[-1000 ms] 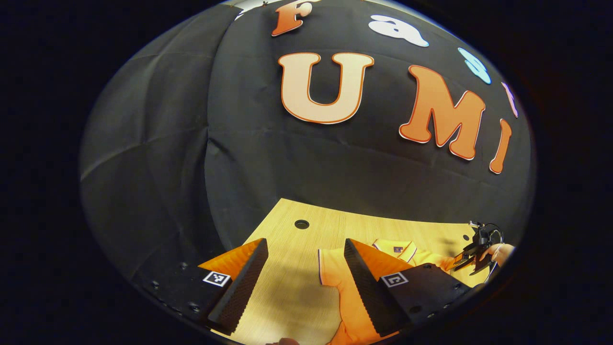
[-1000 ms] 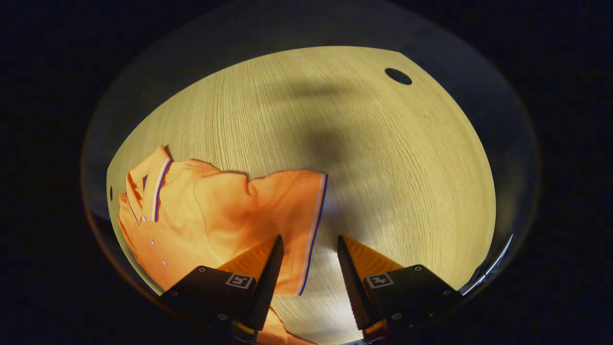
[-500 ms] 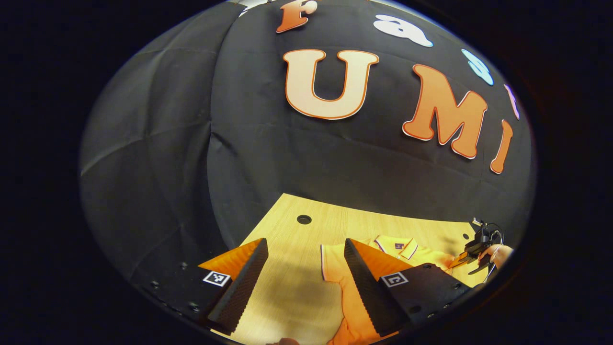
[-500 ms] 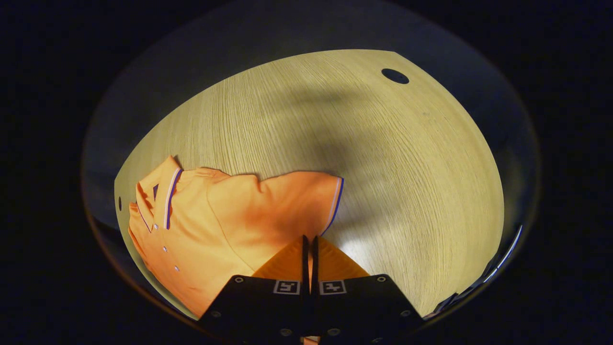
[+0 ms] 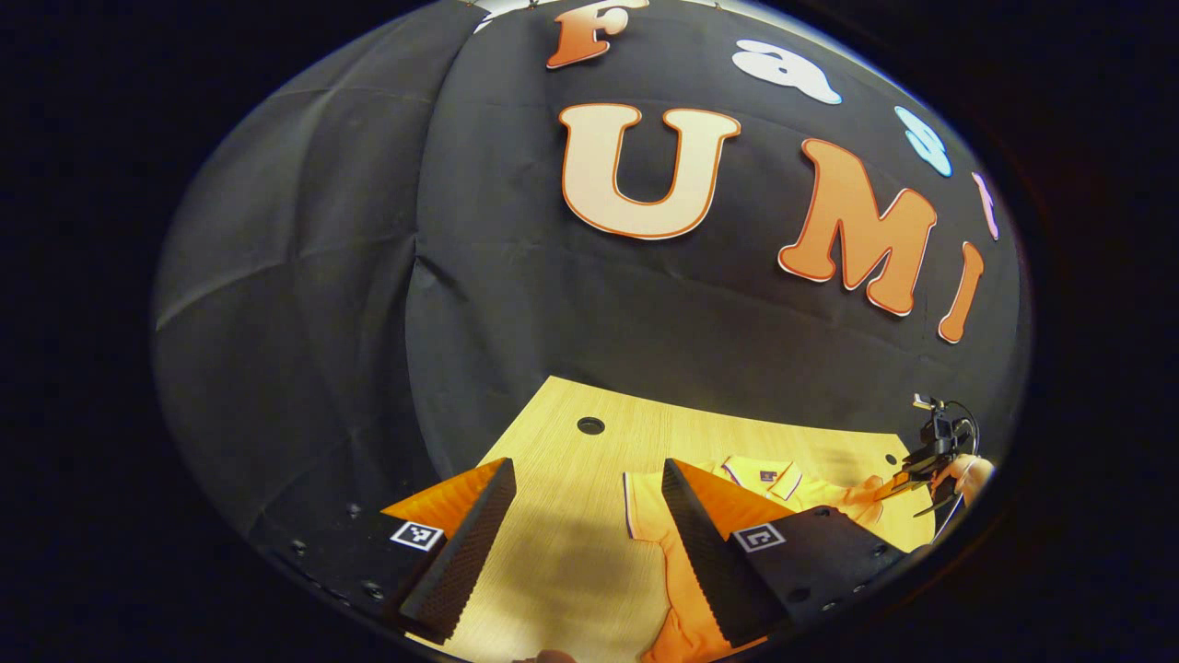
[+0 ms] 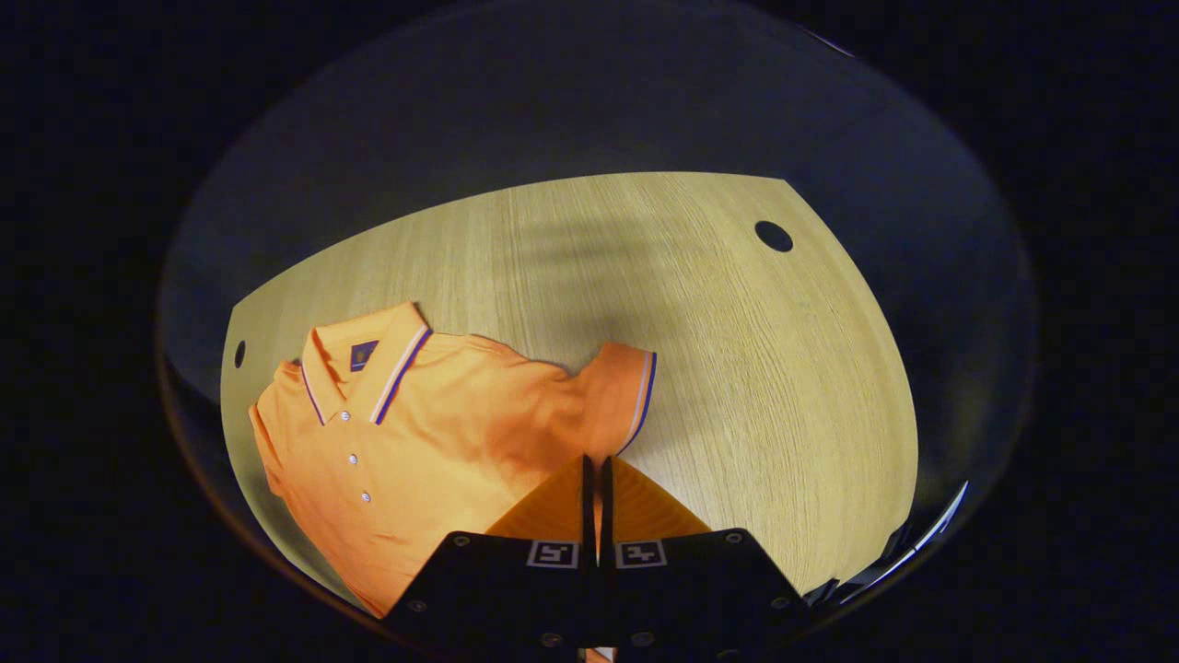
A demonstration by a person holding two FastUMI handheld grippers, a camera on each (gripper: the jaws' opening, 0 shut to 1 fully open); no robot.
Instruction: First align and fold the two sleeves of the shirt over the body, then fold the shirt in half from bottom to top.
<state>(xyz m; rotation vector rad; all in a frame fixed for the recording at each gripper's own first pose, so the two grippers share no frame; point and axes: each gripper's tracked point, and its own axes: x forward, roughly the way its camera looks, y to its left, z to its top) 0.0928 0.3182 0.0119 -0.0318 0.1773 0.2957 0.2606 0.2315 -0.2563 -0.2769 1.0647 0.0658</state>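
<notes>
An orange polo shirt point(image 6: 414, 442) lies face up on the wooden table point(image 6: 737, 368), collar point(image 6: 368, 364) toward the back. My right gripper point(image 6: 594, 460) is shut on the hem of the shirt's sleeve point(image 6: 622, 391), which is bunched and drawn in toward the body. In the left gripper view that same gripper point(image 5: 926, 456), with the hand point(image 5: 972, 474) holding it, shows far right with the sleeve raised to it. My left gripper point(image 5: 587, 470) hangs open over the table, beside the other sleeve point(image 5: 640, 502), nothing between its fingers.
The table has a round hole point(image 6: 774, 237) near a back corner and another hole point(image 5: 590, 425) by the left side. The booth's black cloth wall point(image 5: 553, 304) stands close behind the table's far edge.
My right gripper went from open around the sleeve hem to shut on it, then lifted and pulled the sleeve in toward the shirt body. The left gripper barely moved and stayed open.
</notes>
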